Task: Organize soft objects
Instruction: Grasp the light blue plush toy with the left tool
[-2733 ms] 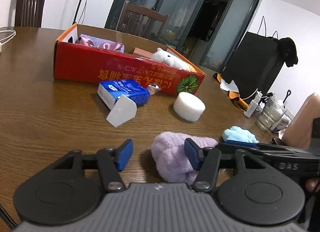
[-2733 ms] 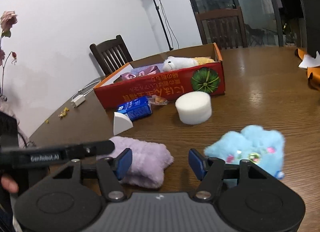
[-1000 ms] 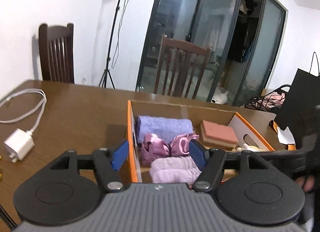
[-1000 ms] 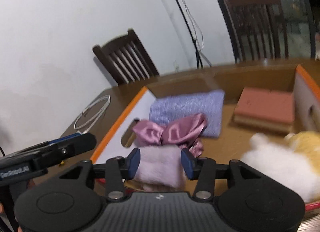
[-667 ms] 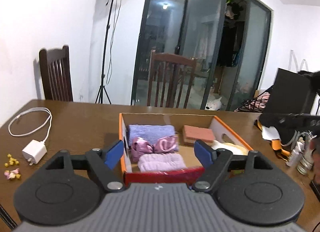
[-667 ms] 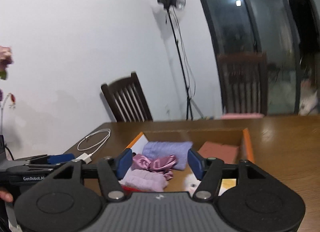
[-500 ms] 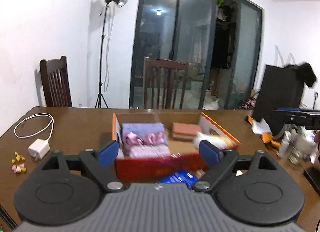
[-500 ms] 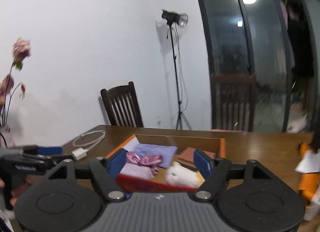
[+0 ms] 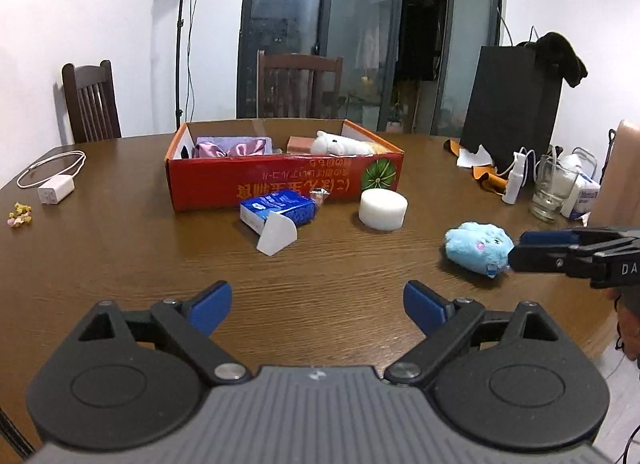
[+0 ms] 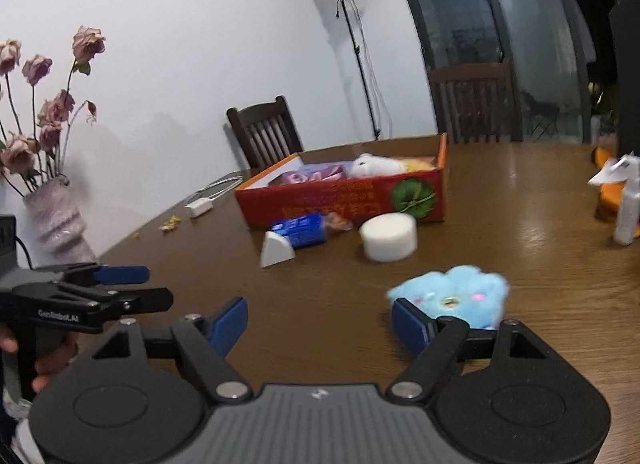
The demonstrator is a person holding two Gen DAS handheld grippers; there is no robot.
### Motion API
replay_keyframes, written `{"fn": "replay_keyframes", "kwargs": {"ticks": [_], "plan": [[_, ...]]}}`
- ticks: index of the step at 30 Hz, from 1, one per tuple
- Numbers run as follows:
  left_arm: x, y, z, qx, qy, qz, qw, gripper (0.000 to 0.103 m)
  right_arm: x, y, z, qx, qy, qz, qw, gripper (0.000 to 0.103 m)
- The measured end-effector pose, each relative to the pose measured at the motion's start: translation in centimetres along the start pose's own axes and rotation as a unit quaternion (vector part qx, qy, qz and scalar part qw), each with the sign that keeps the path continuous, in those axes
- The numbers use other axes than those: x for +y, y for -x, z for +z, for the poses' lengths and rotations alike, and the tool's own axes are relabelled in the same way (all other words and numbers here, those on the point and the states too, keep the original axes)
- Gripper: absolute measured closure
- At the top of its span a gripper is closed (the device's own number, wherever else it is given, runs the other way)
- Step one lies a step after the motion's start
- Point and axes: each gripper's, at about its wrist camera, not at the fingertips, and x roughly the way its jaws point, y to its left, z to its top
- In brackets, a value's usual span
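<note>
- Left wrist view: the round dark-brown wooden desk [image 9: 120, 248] carries everything, and the open red cardboard box with orange rim [image 9: 280, 180] stands toward its far edge, evidently as the collecting place, since a folded lilac cloth, a pink satin bow [image 9: 230, 149] and a white plush animal [image 9: 338, 143] already lie inside.
- Against the box's near wall sits a blue tissue packet [image 9: 280, 206], a white wedge-shaped sponge [image 9: 277, 234] touching it, and a white round foam puck [image 9: 383, 209] just beside them; these look unsorted.
- The fluffy light-blue plush toy [image 10: 450, 294] lies alone toward the desk's near right edge, likely the next pick.
- The right gripper [image 10: 320, 320] has its jaws spread wide and empty; its right blue pad sits at the toy's left side, though I cannot tell whether they touch, so the toy is beside the gap, not in it.
- The left gripper [image 9: 316, 306] hangs wide open over bare wood near the front edge, holding nothing.
</note>
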Motion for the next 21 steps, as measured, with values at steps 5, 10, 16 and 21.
{"fn": "replay_keyframes", "kwargs": {"ticks": [5,10,16,21], "plan": [[-1.6,-2.4,1.0,0.009,0.015,-0.031,0.9994,0.009,-4.1,-0.2,0.3,-0.031,-0.056,-0.053,0.997,0.027],[-5.0,-6.5,2.2,0.024,0.026,-0.070,0.9969,0.010,-8.8,-2.0,0.0,-0.018,-0.119,-0.088,0.989,0.035],[-8.5,-12.2,2.8,0.056,0.042,-0.143,0.9872,0.026,-11.6,-4.4,-0.7,-0.009,-0.182,-0.036,0.983,0.058],[-9.2,-14.7,2.4,0.090,0.059,-0.178,0.9781,0.046,-12.5,-5.2,-1.2,-0.001,-0.210,-0.020,0.978,0.067]]}}
